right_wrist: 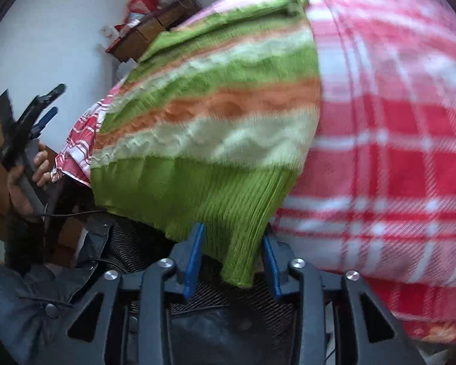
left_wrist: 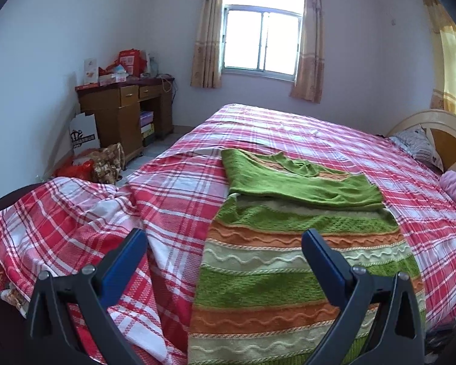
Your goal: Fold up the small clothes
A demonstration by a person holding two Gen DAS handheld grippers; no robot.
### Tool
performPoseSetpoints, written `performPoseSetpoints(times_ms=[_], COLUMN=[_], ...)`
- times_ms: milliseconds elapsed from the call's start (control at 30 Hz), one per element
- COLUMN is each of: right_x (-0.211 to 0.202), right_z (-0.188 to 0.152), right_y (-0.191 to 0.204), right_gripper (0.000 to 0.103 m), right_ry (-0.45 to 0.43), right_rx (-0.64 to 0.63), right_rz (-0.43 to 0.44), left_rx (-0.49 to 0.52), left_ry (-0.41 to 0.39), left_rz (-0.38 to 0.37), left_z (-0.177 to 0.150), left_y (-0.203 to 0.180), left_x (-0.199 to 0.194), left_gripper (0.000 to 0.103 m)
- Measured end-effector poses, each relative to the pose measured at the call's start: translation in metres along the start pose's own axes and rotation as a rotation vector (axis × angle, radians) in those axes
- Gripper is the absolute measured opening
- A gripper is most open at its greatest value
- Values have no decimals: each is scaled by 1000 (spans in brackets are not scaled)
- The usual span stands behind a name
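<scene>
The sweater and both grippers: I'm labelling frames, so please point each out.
sweater (left_wrist: 288,286): left wrist view, striped body.
left gripper (left_wrist: 225,243): left wrist view, between fingertips.
right gripper (right_wrist: 232,232): right wrist view, between fingertips.

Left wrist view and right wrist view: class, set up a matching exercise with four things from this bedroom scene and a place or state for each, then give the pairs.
Things:
1. striped sweater
2. left gripper
3. wooden desk
4. right gripper

Places or states:
A. open, nothing between its fingers
B. against the wall
C. lying on the plaid bedsheet
D. at the sweater's green hem

Pairs: 1-C, 2-A, 3-B, 4-D
</scene>
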State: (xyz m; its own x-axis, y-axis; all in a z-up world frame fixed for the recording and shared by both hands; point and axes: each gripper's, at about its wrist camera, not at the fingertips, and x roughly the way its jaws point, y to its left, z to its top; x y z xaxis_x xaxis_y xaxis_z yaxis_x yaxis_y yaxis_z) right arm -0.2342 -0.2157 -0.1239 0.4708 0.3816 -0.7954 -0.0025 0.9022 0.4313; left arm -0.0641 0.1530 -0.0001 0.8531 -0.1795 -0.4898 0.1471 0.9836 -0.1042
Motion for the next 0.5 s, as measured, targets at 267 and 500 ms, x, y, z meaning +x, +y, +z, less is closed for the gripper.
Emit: performPoseSetpoints(times_ms=[267, 500], right_x=[-6, -41], right_z=[2, 37], right_y=[4, 13], right_gripper=[6, 6], right_ry=[-7, -80], right_rx=[-10, 15], right_rz=[13, 175], left_rx=[-13, -10], left_ry=[-1, 11], left_rz=[11, 9], left_z=[1, 2], left_y=[10, 16], left_x=[1, 6], left_gripper=[103, 103])
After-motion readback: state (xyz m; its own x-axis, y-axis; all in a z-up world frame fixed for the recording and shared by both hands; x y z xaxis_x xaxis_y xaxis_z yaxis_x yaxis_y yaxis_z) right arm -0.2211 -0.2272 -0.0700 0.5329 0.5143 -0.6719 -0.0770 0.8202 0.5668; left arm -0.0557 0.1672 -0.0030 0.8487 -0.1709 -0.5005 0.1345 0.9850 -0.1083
